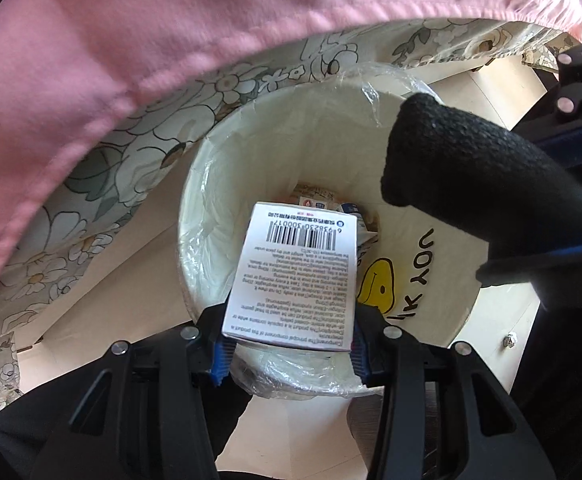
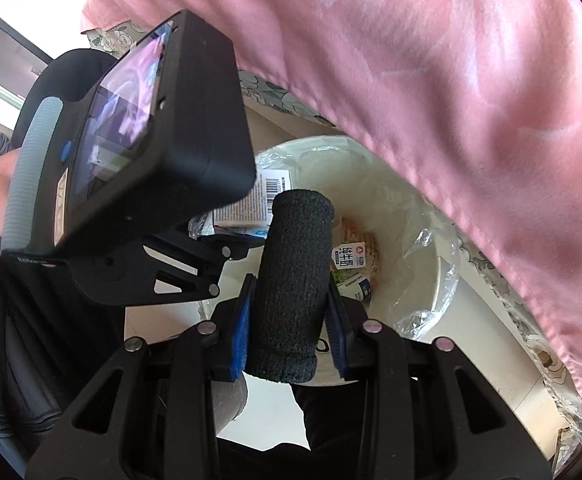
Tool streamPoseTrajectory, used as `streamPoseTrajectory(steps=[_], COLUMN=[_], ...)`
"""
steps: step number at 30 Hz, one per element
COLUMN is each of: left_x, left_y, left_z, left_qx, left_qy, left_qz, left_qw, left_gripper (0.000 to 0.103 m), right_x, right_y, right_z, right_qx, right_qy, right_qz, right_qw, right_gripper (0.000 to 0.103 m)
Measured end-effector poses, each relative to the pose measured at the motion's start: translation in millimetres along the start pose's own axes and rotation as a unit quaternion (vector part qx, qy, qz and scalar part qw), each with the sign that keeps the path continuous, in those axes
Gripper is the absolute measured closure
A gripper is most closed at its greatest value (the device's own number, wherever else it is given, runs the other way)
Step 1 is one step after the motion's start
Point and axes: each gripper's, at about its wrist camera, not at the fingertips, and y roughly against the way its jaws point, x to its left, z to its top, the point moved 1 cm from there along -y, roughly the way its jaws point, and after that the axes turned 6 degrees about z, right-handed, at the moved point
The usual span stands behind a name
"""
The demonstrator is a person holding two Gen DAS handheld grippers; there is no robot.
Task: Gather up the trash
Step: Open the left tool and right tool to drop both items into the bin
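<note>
Two grips are loaded. Your left gripper [image 1: 289, 344] clamps a white printed carton [image 1: 295, 276] by its near end, long axis running straight out from the fingers, barcode end farthest, over the bag-lined white bin [image 1: 195, 216]. Your right gripper [image 2: 289, 332] is closed on a black, rough foam-like cylinder [image 2: 291, 280], its rounded tip pointing away over the same bin. Pink cloth [image 2: 411, 60] hangs beyond.

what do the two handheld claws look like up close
Both claws, left claw and right claw, are matte black plastic frames with triangular cut-outs and round silver pivot bolts, ending in ribbed blue pads. The left unit's boxy black housing has a glossy screen and a grey ribbed handle.
</note>
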Motion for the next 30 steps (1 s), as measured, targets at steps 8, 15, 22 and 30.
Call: streamPoseTrajectory(steps=[8,15,22,30], left_x=[1.9,5.4,3.6,0.3], left_y=[-7.4,-8.4,-8.2,-6.0], left_z=[1.2,1.4,4.2,5.2], left_qx=[0.009,0.014,0.018,0.019], left_qy=[-0.004,-0.003,-0.002,-0.001], left_qz=[-0.008,-0.009,-0.008,-0.002], left_qw=[0.9999,0.9999,0.9998,0.9998], left_gripper=[0.054,0.054,0.037,0.026], right_x=[0.9,1.1,0.7,-11.8], right_y=[-4.4,-9.9,-5.4,2.0], right_z=[5.0,8.3,5.0,-5.2], right_qx=[0.004,0.008,0.003,-0.002], right_qy=[0.002,-0.001,-0.005,-0.019], right_qz=[-0.002,-0.006,-0.018,-0.024], right_qw=[1.000,1.000,1.000,1.000], right_gripper=[0.069,0.052,0.024,0.015])
